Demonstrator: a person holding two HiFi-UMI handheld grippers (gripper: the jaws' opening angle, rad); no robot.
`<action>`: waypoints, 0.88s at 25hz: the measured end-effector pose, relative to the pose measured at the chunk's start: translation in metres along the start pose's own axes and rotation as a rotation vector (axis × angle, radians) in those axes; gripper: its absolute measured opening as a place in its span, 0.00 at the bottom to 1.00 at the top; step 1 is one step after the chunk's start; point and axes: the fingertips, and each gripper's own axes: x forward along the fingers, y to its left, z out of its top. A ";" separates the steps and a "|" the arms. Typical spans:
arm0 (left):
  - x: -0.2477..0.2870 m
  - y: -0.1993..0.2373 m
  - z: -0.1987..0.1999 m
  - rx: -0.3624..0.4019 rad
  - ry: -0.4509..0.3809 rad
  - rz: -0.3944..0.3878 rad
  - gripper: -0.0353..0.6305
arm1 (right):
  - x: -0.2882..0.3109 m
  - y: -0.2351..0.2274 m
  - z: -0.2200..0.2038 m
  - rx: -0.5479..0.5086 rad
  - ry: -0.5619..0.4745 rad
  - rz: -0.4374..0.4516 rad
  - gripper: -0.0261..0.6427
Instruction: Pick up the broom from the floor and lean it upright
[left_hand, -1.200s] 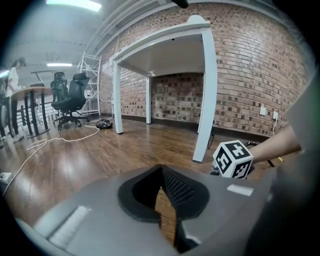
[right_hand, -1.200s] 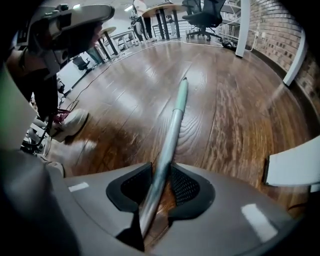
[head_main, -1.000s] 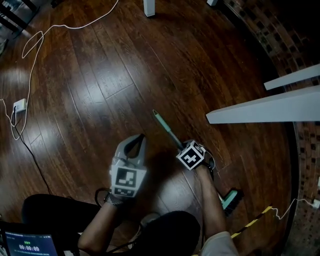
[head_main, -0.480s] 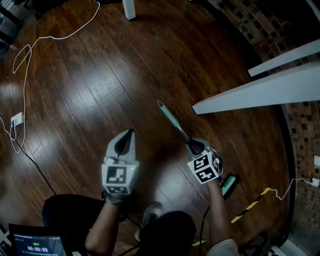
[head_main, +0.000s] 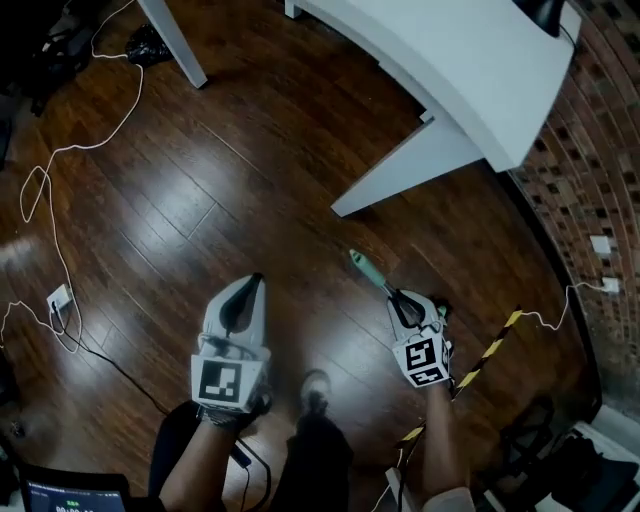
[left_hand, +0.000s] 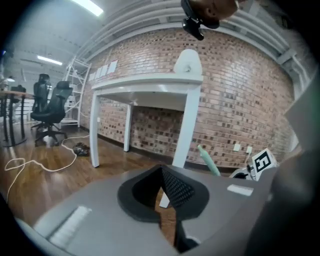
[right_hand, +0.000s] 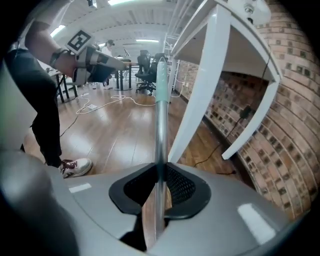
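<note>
The right claw (head_main: 401, 300), lower right in the head view, grips the silver-poled, mint-tipped broom (head_main: 368, 270), raised off the dark wooden floor (head_main: 180, 200) and angled toward the white bench (head_main: 470, 80); its jaws have just been closing. The left gripper view shows the left claw (left_hand: 161, 170) closed and empty. In the right gripper view, the pole rises centre-frame between pressing pads.

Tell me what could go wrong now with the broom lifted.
The right gripper, whose jaws have just been closing, pinches the broom only by its thin smooth shaft; it may slip or swing. The handle tip points near the white table leg and could strike it. The left gripper is empty, giving no support.
</note>
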 end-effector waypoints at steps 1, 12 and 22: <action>-0.004 -0.013 0.022 0.004 0.008 -0.054 0.05 | -0.015 -0.008 0.001 0.018 0.006 -0.025 0.16; -0.022 -0.115 0.155 0.081 -0.031 -0.242 0.05 | -0.119 -0.084 0.035 0.190 -0.091 -0.138 0.17; 0.000 -0.155 0.181 0.054 -0.051 -0.206 0.05 | -0.105 -0.141 0.090 0.265 -0.196 -0.119 0.17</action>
